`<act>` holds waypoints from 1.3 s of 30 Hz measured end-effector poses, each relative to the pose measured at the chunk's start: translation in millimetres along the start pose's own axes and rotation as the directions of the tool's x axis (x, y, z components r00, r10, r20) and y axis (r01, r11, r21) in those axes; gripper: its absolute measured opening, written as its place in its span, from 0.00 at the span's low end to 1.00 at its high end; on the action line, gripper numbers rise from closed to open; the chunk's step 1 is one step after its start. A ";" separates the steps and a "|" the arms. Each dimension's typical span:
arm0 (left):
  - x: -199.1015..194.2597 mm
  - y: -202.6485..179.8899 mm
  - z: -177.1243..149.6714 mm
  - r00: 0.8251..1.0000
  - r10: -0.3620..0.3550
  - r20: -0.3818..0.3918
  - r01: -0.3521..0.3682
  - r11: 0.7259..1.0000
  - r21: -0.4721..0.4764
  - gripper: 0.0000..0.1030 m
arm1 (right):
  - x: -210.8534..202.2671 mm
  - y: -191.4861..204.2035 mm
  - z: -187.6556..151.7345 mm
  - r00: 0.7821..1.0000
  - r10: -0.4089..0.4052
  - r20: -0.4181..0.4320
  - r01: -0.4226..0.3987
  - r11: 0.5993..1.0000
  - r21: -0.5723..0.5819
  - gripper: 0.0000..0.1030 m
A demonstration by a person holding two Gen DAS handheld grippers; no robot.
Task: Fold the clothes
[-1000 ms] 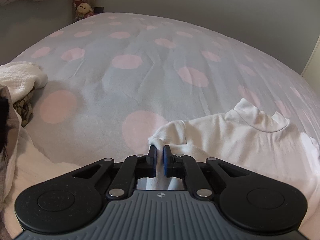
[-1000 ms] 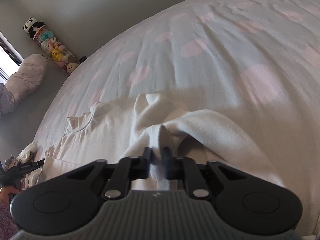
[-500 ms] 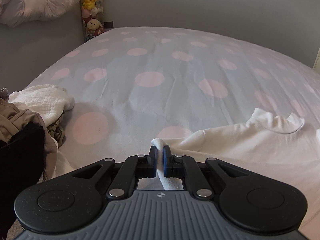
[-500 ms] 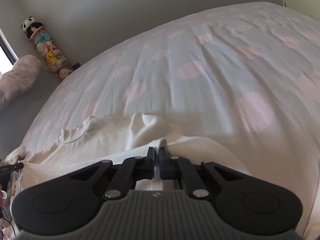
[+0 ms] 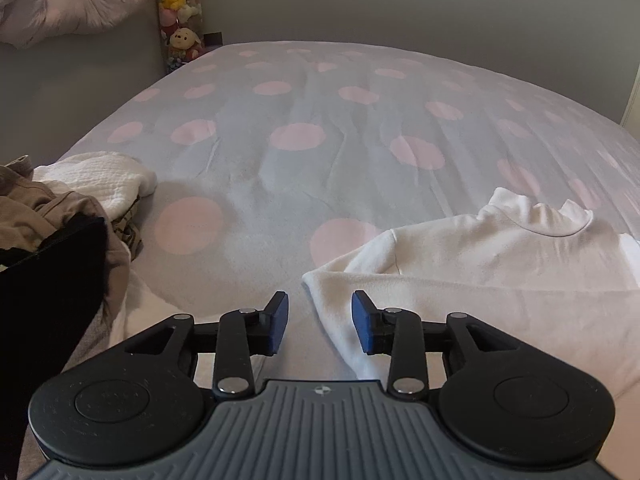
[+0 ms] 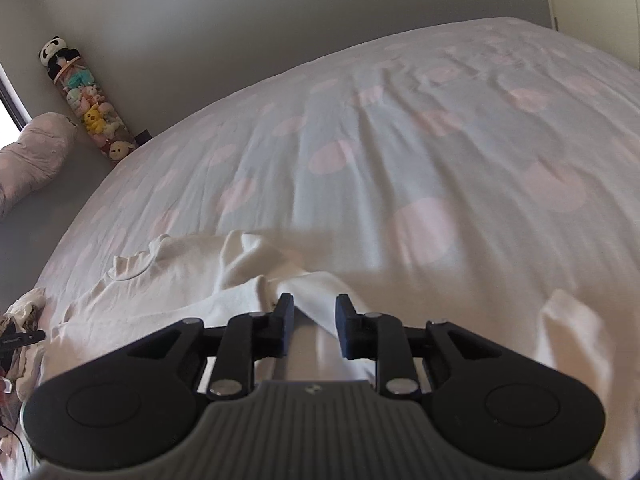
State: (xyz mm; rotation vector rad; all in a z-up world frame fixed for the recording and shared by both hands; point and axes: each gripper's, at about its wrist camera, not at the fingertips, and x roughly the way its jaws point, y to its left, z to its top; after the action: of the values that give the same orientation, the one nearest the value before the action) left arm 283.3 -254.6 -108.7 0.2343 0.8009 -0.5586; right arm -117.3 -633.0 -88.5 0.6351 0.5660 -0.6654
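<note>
On the bed (image 5: 304, 184), covered by a grey sheet with pink dots, lies a white top (image 5: 500, 256), spread toward 3 o'clock of the left wrist view. Collar turned to 1 o'clock there, one sleeve end reaching down to 6 o'clock, between the fingers of the left gripper (image 5: 319, 323). Jaws wide apart, blue pads (image 5: 280, 322) not touching the cloth, nothing held.

Seen from the right wrist, the top (image 6: 180, 280) fills the lower left, from 9 to 6 o'clock, with collar at 9 o'clock and a bunched fold near the centre. Right gripper (image 6: 313, 326) also spread open, jaws well apart; a fold of the white cloth passes between them, but not pinched. Whether the fingers touch the cloth cannot be told.

At 9 o'clock of the left view, a pile of clothes (image 5: 76, 208): white, brown and black pieces, at the bed edge. At 11 o'clock, a column of plush toys (image 5: 180, 8) beside the grey wall, and a pink duvet (image 5: 72, 0) just left of it.
</note>
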 end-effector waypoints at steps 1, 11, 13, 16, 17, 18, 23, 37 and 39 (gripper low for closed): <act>-6.9 0.1 -2.3 1.000 0.001 0.002 -0.001 1.000 0.001 0.40 | -9.1 -8.6 0.5 1.000 -0.029 0.004 0.029 1.000 0.003 0.26; -62.5 -22.4 -44.8 0.999 -0.022 -0.038 0.024 0.998 0.054 0.40 | -43.7 -75.9 -7.4 0.962 -0.271 -0.011 0.271 0.960 0.067 0.45; -71.8 -27.6 -53.6 0.998 -0.049 -0.042 0.051 0.998 0.037 0.41 | -37.0 -84.3 -7.2 0.957 -0.289 -0.022 0.290 0.953 0.093 0.45; -81.6 -34.1 -63.1 0.996 -0.072 -0.053 0.074 0.997 0.025 0.41 | -29.2 -88.5 -6.2 0.963 -0.269 -0.028 0.270 0.951 0.151 0.44; -84.9 -35.4 -66.1 0.996 -0.078 -0.054 0.079 0.997 0.017 0.41 | -26.6 -89.6 -5.8 0.965 -0.260 -0.029 0.262 0.950 0.171 0.44; -87.8 -36.2 -68.6 0.995 -0.083 -0.055 0.084 0.996 0.007 0.41 | -21.4 -88.5 -6.8 0.962 -0.269 -0.038 0.271 0.948 0.164 0.44; -101.7 -34.6 -79.3 0.995 -0.091 -0.047 0.087 0.994 -0.073 0.41 | 9.0 -79.2 -13.3 0.937 -0.336 -0.093 0.344 0.935 0.086 0.40; -125.5 -41.1 -97.8 0.993 -0.113 -0.040 0.108 0.988 -0.107 0.41 | -105.5 -100.2 41.5 0.940 -0.328 0.090 0.310 0.935 0.170 0.03; -128.4 -44.6 -96.8 0.992 -0.119 -0.033 0.115 0.988 -0.100 0.41 | -130.4 -102.4 52.3 0.933 -0.335 0.133 0.310 0.934 0.176 0.03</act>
State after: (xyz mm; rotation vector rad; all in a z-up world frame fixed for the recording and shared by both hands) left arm 127.1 -203.5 -80.0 0.1088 0.8811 -0.6249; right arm -260.8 -682.6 -3.7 0.6288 0.4752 -1.0704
